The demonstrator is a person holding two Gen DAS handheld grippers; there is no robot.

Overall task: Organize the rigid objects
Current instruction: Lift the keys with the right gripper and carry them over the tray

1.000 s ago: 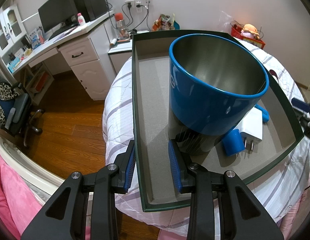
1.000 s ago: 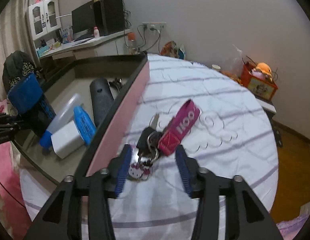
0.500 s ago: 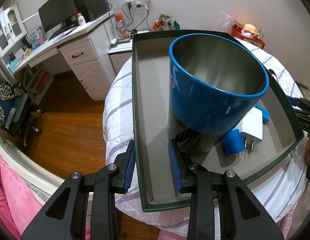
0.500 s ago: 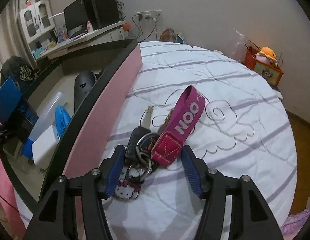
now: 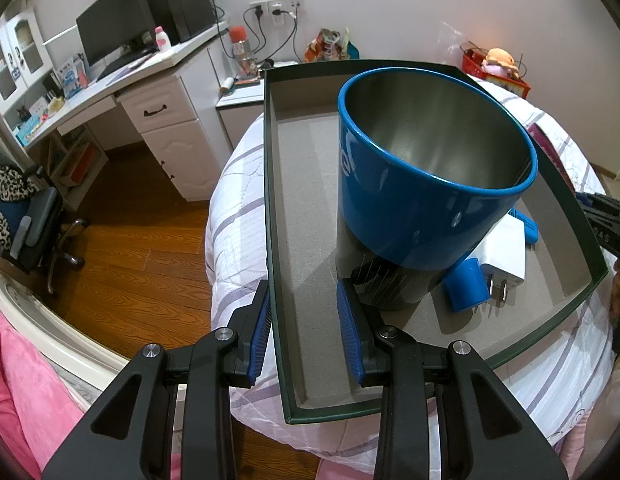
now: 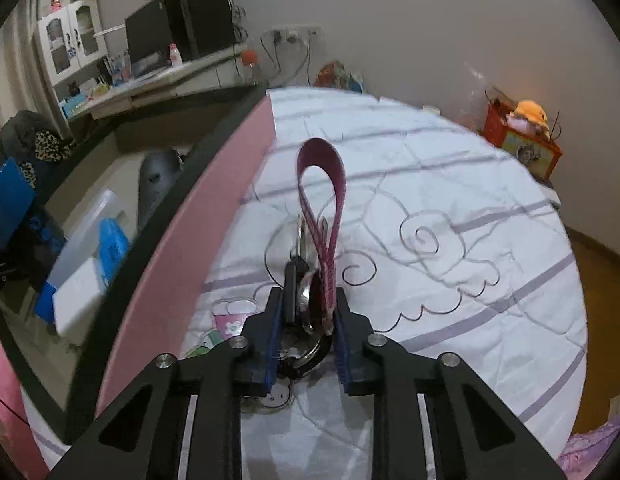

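Observation:
A dark green box lies on the bed, and my left gripper is open astride its near-left wall, one finger outside and one inside. In the box stand a blue metal cup, a white charger plug and a small blue cap. In the right wrist view, my right gripper is closing, its jaws squeezing a key bunch with a pink strap that loops upright. It sits on the white quilt beside the box's pink outer wall.
A cartoon charm of the bunch lies on the quilt by the left finger. The box also holds a black object and a blue item. A desk and a chair stand left; a red basket sits far right.
My right gripper moved in over the key bunch and its jaws closed on it; the pink strap, flat before, now stands up. The left gripper and box have not moved.

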